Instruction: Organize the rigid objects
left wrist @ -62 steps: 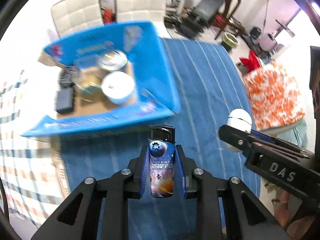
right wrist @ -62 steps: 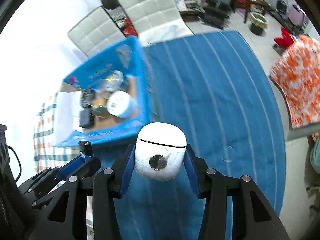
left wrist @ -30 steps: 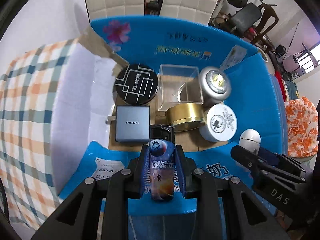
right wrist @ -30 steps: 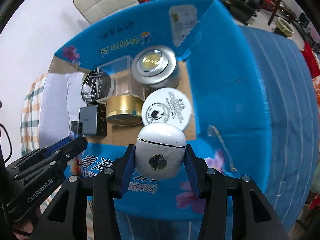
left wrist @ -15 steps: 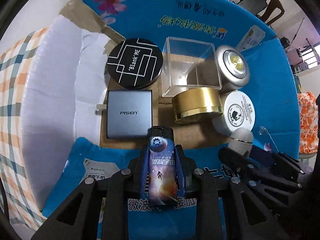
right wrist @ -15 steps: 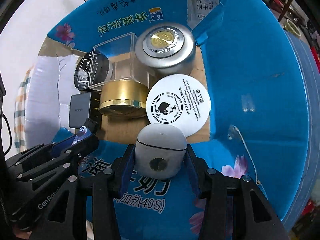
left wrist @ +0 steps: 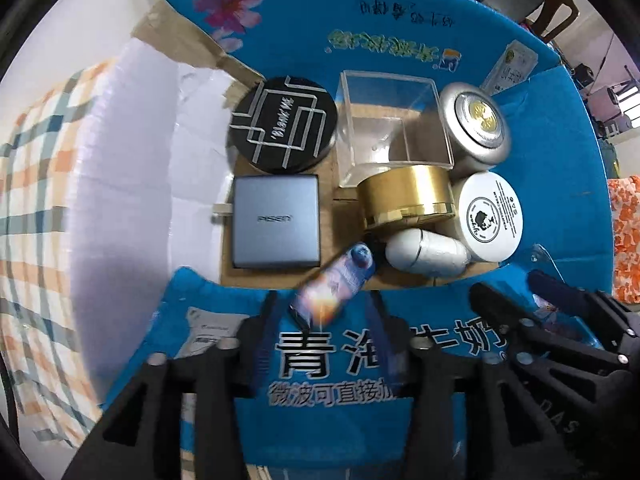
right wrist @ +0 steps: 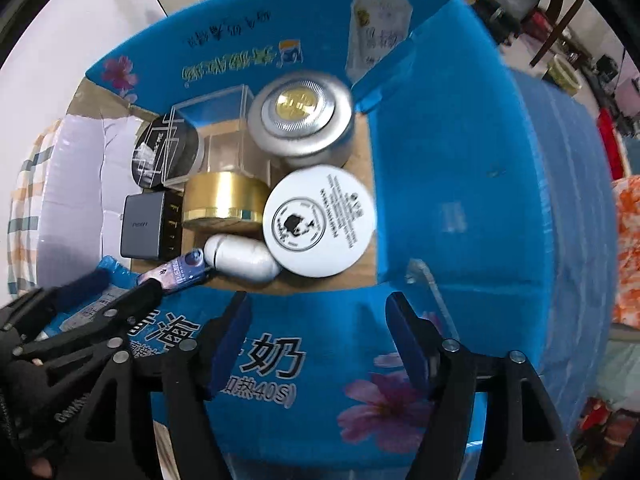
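Note:
A blue cardboard box (left wrist: pixel 400 40) lies right under both grippers. My left gripper (left wrist: pixel 323 322) points down over its near wall and its jaws are opening. The space-print lighter (left wrist: pixel 334 284) is blurred and tilted, its lower end loose between the blue pads, which do not press on it. The white egg-shaped case (left wrist: pixel 426 254) lies on its side on the box floor against the white cream jar (left wrist: pixel 490 216). My right gripper (right wrist: pixel 318 322) is opening too, with nothing between its jaws. In its view the white case (right wrist: pixel 240 258) and the lighter (right wrist: pixel 176 272) lie just beyond the near wall.
The box also holds a black round tin (left wrist: pixel 282 124), a clear plastic cube (left wrist: pixel 394 120), a silver tin (left wrist: pixel 476 124), a gold tin (left wrist: pixel 404 196) and a grey charger (left wrist: pixel 276 220). A checked cloth (left wrist: pixel 36 200) lies to the left, and white chairs stand behind.
Both grippers came over the box and opened. The white case left the right jaws and now lies in the box. The lighter has tipped out of the left jaws' grip.

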